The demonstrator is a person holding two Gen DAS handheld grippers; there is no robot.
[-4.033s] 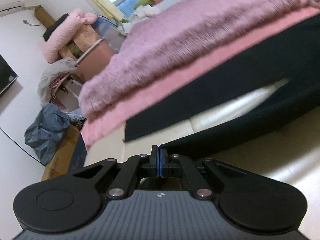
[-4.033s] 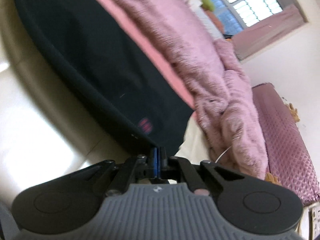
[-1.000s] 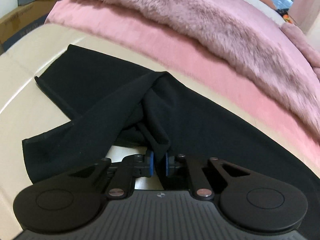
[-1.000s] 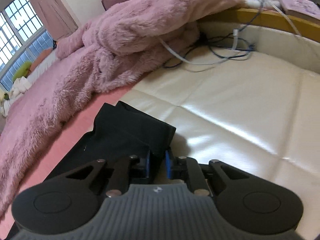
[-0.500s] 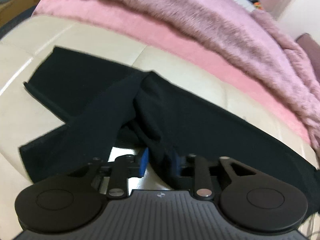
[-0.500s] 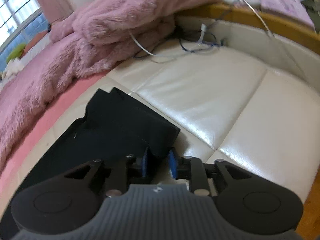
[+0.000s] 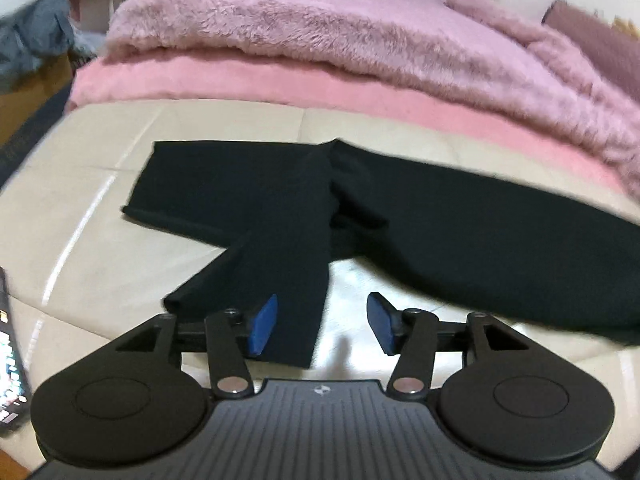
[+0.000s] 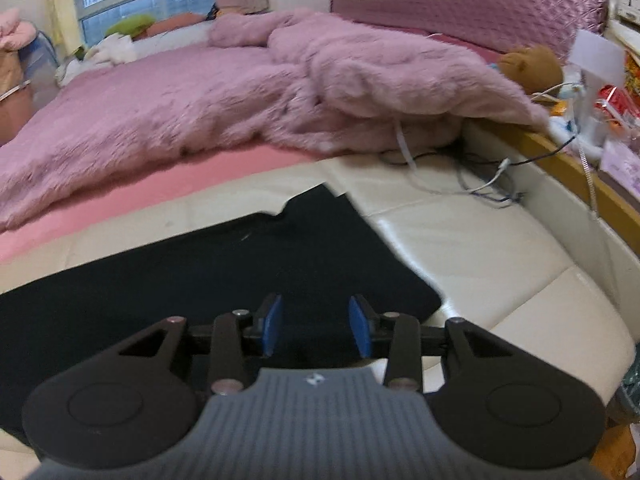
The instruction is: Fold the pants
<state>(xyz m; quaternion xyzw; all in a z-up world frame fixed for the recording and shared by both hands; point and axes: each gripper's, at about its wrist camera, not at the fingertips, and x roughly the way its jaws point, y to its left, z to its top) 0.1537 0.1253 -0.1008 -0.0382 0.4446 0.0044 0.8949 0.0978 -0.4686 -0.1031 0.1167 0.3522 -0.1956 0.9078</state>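
Note:
Black pants [image 7: 460,220] lie flat on the cream padded surface [image 7: 80,220]. In the left wrist view the two legs spread apart; one leg [image 7: 280,264] crosses toward me and its hem lies between the fingers. My left gripper [image 7: 322,322] is open and holds nothing. In the right wrist view the waist end of the pants [image 8: 248,264] lies flat. My right gripper [image 8: 314,328] is open above the cloth and holds nothing.
A fluffy pink-purple blanket [image 8: 200,100] over a pink sheet [image 7: 280,84] lies behind the pants. Cables [image 8: 472,176], a teddy bear [image 8: 528,66] and a cluttered wooden edge [image 8: 568,168] are at the right. A dark flat object [image 7: 10,376] lies at the far left.
Both grippers opened and let go of the pants, then drew back. The pants now lie flat on the cream surface.

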